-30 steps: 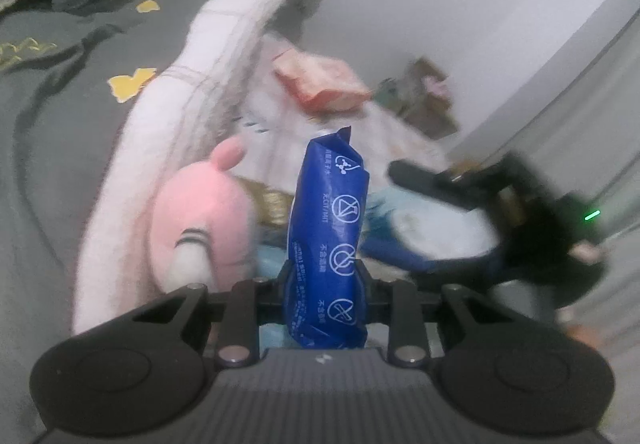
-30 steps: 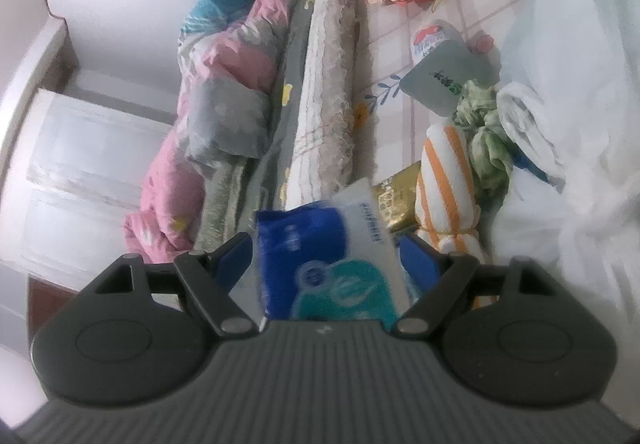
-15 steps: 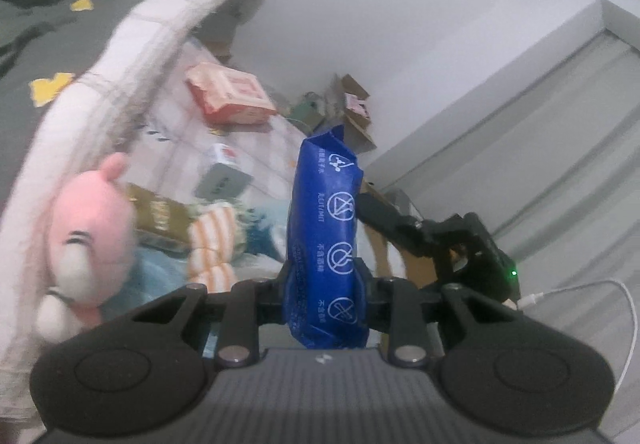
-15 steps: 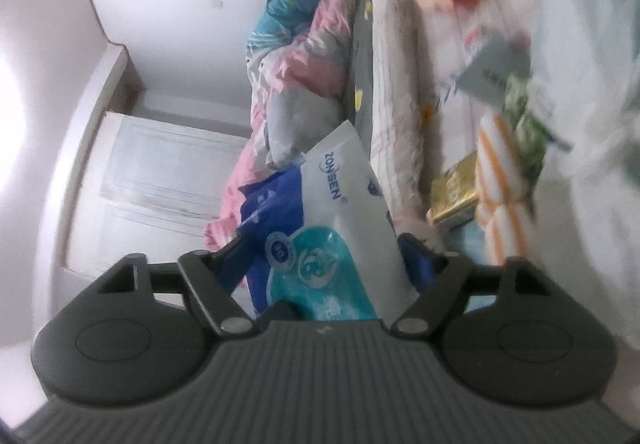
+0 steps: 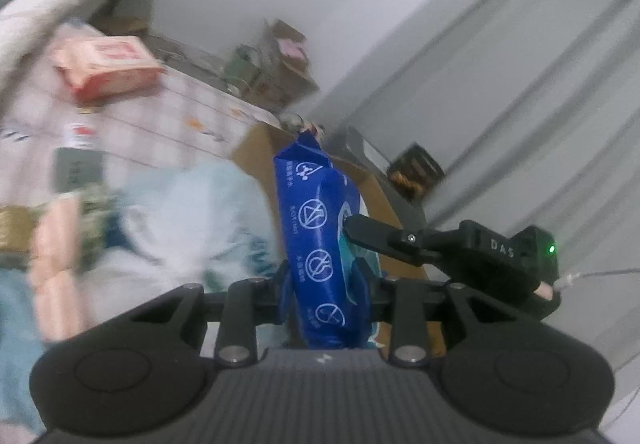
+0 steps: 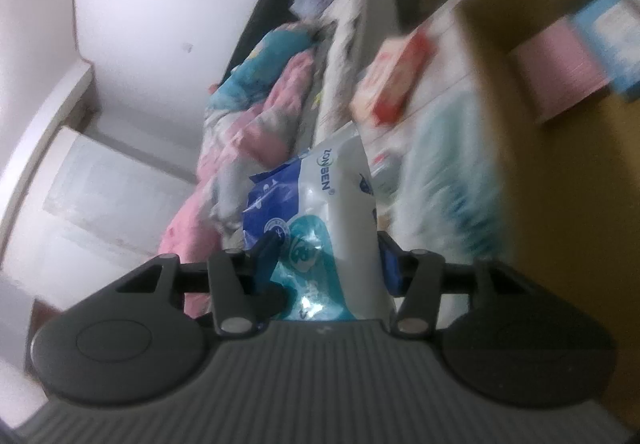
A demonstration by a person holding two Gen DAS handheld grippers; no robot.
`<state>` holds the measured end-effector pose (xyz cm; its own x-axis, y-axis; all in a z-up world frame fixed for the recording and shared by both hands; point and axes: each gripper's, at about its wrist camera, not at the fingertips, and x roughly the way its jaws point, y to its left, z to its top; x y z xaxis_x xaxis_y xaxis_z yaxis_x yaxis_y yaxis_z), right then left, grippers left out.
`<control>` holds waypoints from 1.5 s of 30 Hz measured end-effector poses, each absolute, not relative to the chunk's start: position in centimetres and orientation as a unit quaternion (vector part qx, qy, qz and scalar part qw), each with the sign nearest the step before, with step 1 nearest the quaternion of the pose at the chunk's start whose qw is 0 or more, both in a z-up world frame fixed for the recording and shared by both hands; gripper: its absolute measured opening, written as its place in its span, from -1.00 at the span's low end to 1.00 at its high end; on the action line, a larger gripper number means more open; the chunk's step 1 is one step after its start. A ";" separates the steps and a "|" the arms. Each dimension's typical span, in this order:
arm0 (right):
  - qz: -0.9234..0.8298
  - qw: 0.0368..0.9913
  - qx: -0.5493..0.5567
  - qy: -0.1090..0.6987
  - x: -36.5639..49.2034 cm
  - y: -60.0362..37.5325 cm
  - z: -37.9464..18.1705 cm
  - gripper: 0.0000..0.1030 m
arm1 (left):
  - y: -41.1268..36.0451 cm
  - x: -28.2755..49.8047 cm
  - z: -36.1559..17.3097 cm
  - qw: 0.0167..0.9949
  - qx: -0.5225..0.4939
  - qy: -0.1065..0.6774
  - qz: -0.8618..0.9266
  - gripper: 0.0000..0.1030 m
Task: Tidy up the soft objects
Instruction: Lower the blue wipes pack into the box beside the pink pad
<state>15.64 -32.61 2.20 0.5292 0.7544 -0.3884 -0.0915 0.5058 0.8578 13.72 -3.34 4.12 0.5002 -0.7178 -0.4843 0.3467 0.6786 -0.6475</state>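
Observation:
A blue, white and teal wipes pack (image 5: 316, 236) is held by both grippers at once. My left gripper (image 5: 326, 276) pinches its thin blue edge from below; its jaws are easing open slightly while the pads still touch. My right gripper (image 6: 324, 256) has the wide printed face of the wipes pack (image 6: 336, 212) between its pads, and its jaws are closing on it. In the left wrist view one black finger (image 5: 360, 230) of the right gripper lies against the pack's side. A brown cardboard box (image 5: 256, 148) stands just behind the pack.
The open cardboard box (image 6: 500, 44) holds a pink item (image 6: 560, 72) and a blue-white carton (image 6: 616, 40). A red-and-white tissue pack (image 5: 104, 64), a pale blue cloth (image 5: 180, 220) and an orange-striped soft thing (image 5: 56, 256) lie on the checked sheet. Bedding (image 6: 260, 116) is heaped behind.
Both grippers have swung with the pack away from the bed toward the cardboard box. The pink plush has left the left view. The right jaws have narrowed on the pack.

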 end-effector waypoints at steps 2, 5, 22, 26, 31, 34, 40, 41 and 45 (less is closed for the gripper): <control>0.256 0.778 0.411 0.400 15.6 -34.9 2.3 -0.01 | -5.9 14.7 4.0 0.829 -0.225 0.393 -0.329 -0.38; 0.230 0.787 0.408 0.401 15.7 -38.2 2.0 -0.02 | -9.2 16.2 3.5 0.820 -0.209 0.409 -0.340 -0.37; 0.131 0.745 0.375 0.536 22.5 -47.1 -8.5 -0.06 | -13.6 17.6 3.1 0.848 -0.113 0.423 -0.298 0.09; 0.127 0.746 0.359 0.546 22.5 -46.7 -9.0 -0.04 | -11.6 17.0 3.6 0.858 -0.121 0.412 -0.284 0.17; 0.116 0.766 0.334 0.537 22.3 -46.3 -8.3 -0.04 | -9.1 15.7 3.2 0.867 -0.126 0.408 -0.257 0.26; 0.112 0.763 0.330 0.543 22.8 -45.5 -8.9 -0.04 | -7.5 14.5 2.8 0.872 -0.126 0.409 -0.239 0.33; 0.093 0.774 0.317 0.540 23.8 -43.6 -9.1 -0.09 | -5.1 12.3 1.3 0.866 -0.146 0.427 -0.217 0.35; 0.087 0.776 0.316 0.540 23.9 -43.3 -9.1 -0.10 | -4.9 12.0 1.0 0.865 -0.145 0.429 -0.217 0.35; 0.074 0.778 0.317 0.537 24.3 -42.8 -9.1 -0.10 | -4.6 11.0 0.3 0.864 -0.141 0.434 -0.215 0.36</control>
<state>24.26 -42.80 -9.14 0.4132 0.4560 -0.7883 0.2254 0.7875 0.5737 11.04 -4.59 0.30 0.5315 -0.4935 -0.6884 0.2484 0.8678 -0.4304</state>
